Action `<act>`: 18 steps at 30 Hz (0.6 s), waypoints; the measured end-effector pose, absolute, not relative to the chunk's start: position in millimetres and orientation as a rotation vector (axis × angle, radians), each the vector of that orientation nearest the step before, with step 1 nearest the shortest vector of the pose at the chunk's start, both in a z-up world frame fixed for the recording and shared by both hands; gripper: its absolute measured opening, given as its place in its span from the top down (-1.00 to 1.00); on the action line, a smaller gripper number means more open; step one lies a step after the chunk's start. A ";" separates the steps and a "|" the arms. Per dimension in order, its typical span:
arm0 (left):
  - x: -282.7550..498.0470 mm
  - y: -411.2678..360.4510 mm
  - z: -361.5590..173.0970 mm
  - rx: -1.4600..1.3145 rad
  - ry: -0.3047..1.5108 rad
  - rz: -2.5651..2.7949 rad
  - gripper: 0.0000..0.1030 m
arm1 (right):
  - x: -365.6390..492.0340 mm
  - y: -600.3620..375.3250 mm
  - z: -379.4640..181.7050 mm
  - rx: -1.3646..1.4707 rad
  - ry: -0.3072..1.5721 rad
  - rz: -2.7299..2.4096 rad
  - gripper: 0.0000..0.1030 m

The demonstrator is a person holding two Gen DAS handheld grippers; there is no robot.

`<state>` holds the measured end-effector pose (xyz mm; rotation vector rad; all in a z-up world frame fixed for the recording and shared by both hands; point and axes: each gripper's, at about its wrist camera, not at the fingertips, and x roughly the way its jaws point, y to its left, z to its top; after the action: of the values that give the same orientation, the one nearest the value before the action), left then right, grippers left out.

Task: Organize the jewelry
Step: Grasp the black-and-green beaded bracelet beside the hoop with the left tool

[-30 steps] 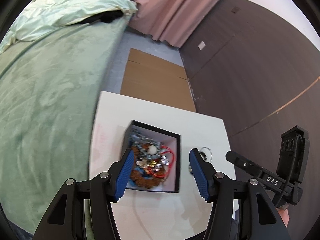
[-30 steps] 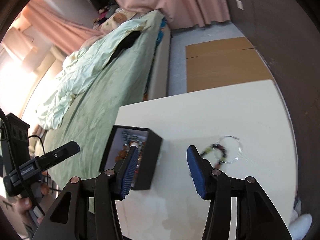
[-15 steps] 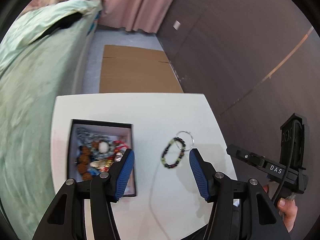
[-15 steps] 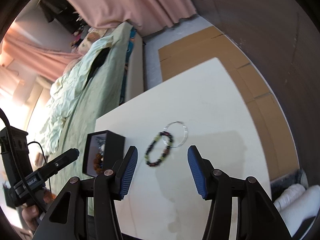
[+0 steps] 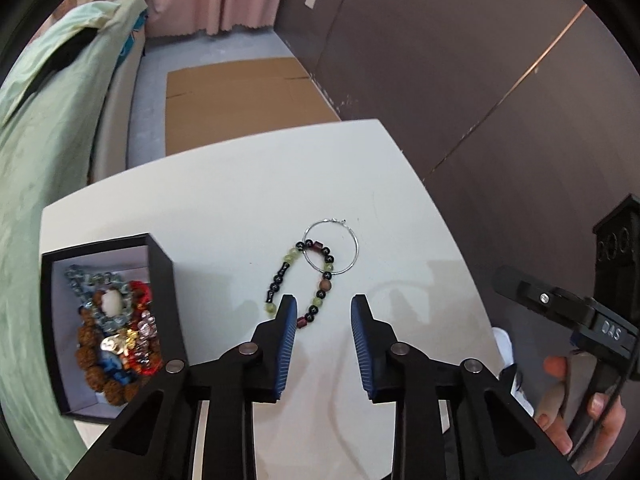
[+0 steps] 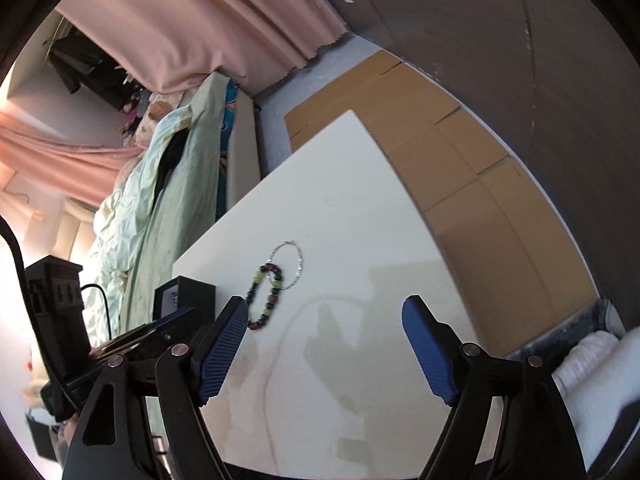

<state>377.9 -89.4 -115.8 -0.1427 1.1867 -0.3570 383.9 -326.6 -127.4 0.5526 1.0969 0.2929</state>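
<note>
A beaded bracelet [image 5: 301,281] of black, green and brown beads lies on the white table [image 5: 224,200], overlapping a thin silver hoop [image 5: 331,247]. My left gripper [image 5: 324,306] is open and empty, just in front of the bracelet's near end. A black jewelry box [image 5: 108,312] holding several bracelets and beads sits at the table's left. In the right wrist view the bracelet [image 6: 265,297] and hoop [image 6: 289,264] lie ahead and left of my right gripper [image 6: 324,314], which is open wide and empty. The box [image 6: 186,296] shows at the left there.
A green-covered bed [image 5: 36,128] runs along the table's left side. Flattened cardboard [image 5: 236,96] lies on the floor beyond the table. A dark wall [image 5: 480,80] stands to the right. The right gripper's body and the hand holding it [image 5: 580,344] sit off the table's right edge.
My left gripper has swung right from over the box to the bracelet and come closer to it. My right gripper has opened wider and shifted right, the bracelet now left of it.
</note>
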 end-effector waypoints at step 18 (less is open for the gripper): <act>399.2 -134.7 -168.7 0.048 1.266 -0.306 0.61 | 372.3 -344.6 -142.4 0.584 1.092 0.255 -0.55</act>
<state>399.2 -134.7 -168.7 0.0479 1.2662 -0.3061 372.3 -344.6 -142.4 0.5840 1.0919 0.2552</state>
